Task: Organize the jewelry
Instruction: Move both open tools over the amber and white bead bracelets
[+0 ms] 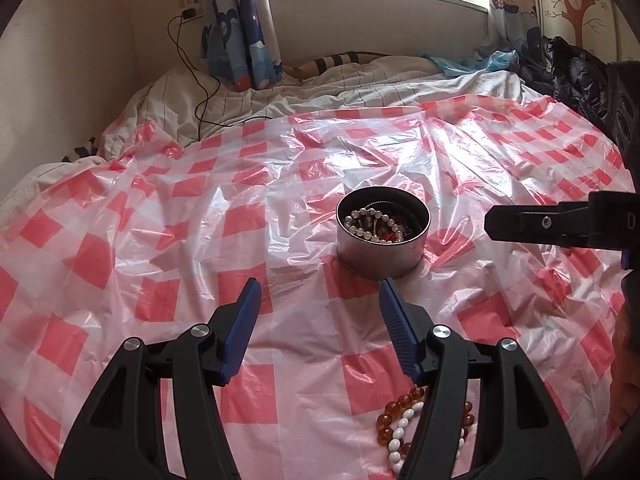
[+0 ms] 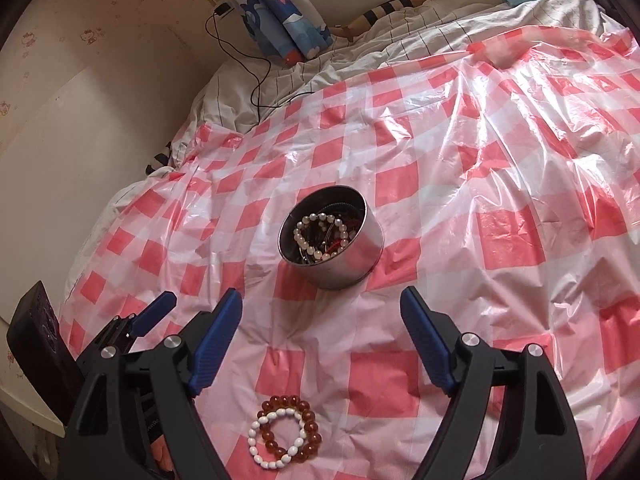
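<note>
While you hold both tongs above the bed, your left gripper (image 1: 320, 292) has its blue pads spread wide with nothing between them, and your right gripper (image 2: 322, 304) is spread just as wide and equally empty. Your round metal tin (image 2: 340, 248) sits near the middle of the red-and-white checked plastic sheet (image 2: 480, 160), which covers most of the bed. Inside the tin you can see a pale bead bracelet (image 2: 320, 236) lying on a tangle of darker pieces. Toward the near edge of the sheet, well apart from the tin, an amber bead bracelet (image 2: 310, 428) and a white bead bracelet (image 2: 256, 436) lie flat, overlapping each other. In the left wrist view those two bracelets show partly hidden behind your left tong's right-hand arm. At the far edge of the sheet a striped white duvet (image 1: 360, 84) is bunched up below the window, and a black cable (image 1: 192, 60) trails down from the wall socket onto it.
</note>
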`<state>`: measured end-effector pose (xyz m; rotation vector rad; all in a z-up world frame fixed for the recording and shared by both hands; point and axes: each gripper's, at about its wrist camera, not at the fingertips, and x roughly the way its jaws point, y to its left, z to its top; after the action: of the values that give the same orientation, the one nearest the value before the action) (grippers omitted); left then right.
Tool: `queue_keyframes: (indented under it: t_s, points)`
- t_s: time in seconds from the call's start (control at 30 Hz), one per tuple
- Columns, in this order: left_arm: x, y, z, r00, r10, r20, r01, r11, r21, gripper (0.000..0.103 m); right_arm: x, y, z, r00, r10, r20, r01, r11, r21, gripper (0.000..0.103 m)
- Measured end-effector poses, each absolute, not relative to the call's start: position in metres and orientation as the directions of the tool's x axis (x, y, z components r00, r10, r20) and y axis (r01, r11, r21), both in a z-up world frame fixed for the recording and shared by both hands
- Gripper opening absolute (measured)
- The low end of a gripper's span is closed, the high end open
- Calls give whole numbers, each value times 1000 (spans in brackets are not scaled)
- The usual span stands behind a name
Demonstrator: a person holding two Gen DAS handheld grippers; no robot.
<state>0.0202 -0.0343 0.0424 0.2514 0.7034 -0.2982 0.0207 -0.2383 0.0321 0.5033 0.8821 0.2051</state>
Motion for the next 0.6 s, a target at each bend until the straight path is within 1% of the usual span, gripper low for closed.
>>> queue_keyframes:
  t_s: [0.17,0.27,0.3,0.37,0.43,0.47,0.53,0.6]
  points:
    - [1,-33,42,723,-175,-668,366,917,156,59,1,-235,37,615,371,-695,18,875,483,79]
    - [-8,-31,39,690,-207,-694,397,910,123,61,-12,-233,39,605,366,-707,8,885,465,79]
    - [-10,-29,37,668,-229,-708,412,906,95,63,-17,-232,38,602,362,-712,7,889,457,80]
    - [-11,-21,32,605,-282,-744,430,903,8,72,-28,-228,35,587,342,-734,7,904,427,83]
    - [-12,-8,26,547,-333,-768,420,903,-93,74,-36,-221,30,560,323,-763,2,920,391,86]
    - [-13,0,20,521,-354,-777,406,903,-140,77,-38,-216,28,544,315,-778,-10,929,370,86]
    - [-13,12,7,468,-382,-797,369,904,-216,78,-39,-202,22,514,286,-809,-54,952,303,89]
    - [-11,21,-3,444,-377,-813,337,911,-238,78,-40,-186,15,509,210,-835,-86,977,193,89]
